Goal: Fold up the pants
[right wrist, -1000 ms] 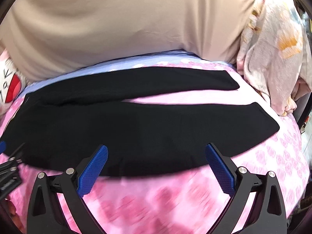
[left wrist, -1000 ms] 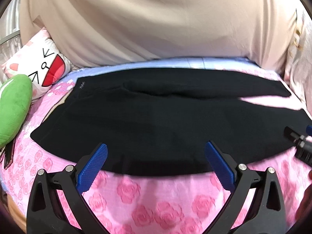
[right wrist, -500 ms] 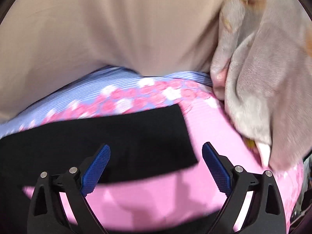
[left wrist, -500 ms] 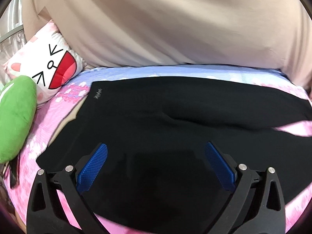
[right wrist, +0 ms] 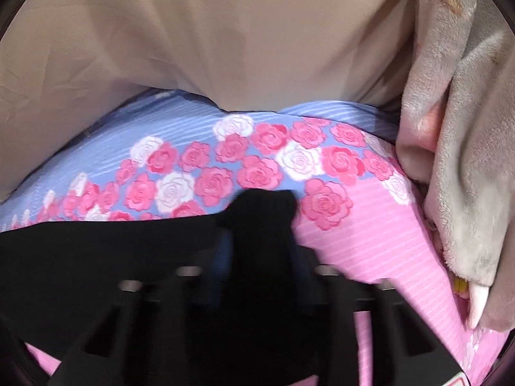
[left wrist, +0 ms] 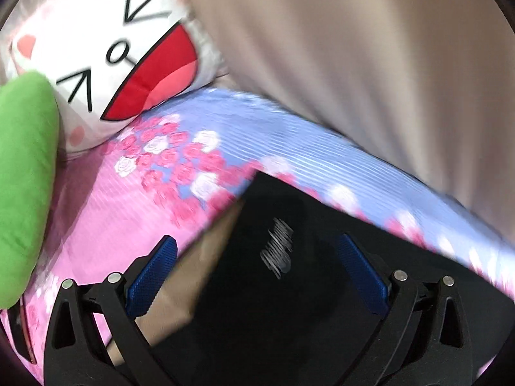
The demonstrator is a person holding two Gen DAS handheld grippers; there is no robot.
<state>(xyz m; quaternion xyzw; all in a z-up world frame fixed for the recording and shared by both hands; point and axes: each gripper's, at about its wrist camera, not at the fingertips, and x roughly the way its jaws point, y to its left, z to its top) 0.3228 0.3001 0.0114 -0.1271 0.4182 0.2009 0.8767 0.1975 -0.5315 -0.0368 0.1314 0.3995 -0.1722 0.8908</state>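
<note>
Black pants (left wrist: 309, 289) lie flat on the pink rose-print bed cover (left wrist: 106, 212). In the left wrist view my left gripper (left wrist: 257, 270) is open, its blue pads on either side of the far waistband corner with the small printed logo (left wrist: 278, 251). In the right wrist view my right gripper (right wrist: 257, 244) is blurred and closing on the far leg's hem corner (right wrist: 264, 206); black fabric bunches up between its fingers.
A beige sheet (left wrist: 354, 64) hangs behind the bed. A white cartoon-face pillow (left wrist: 112, 51) and a green cushion (left wrist: 22, 180) lie at the left. A grey-pink fleece blanket (right wrist: 460, 160) is piled at the right edge. A blue striped band (right wrist: 161, 122) borders the cover's far side.
Both grippers moved forward across the pants to their far edge. The left reached the waistband corner; the right reached the leg hem and its fingers came together on it.
</note>
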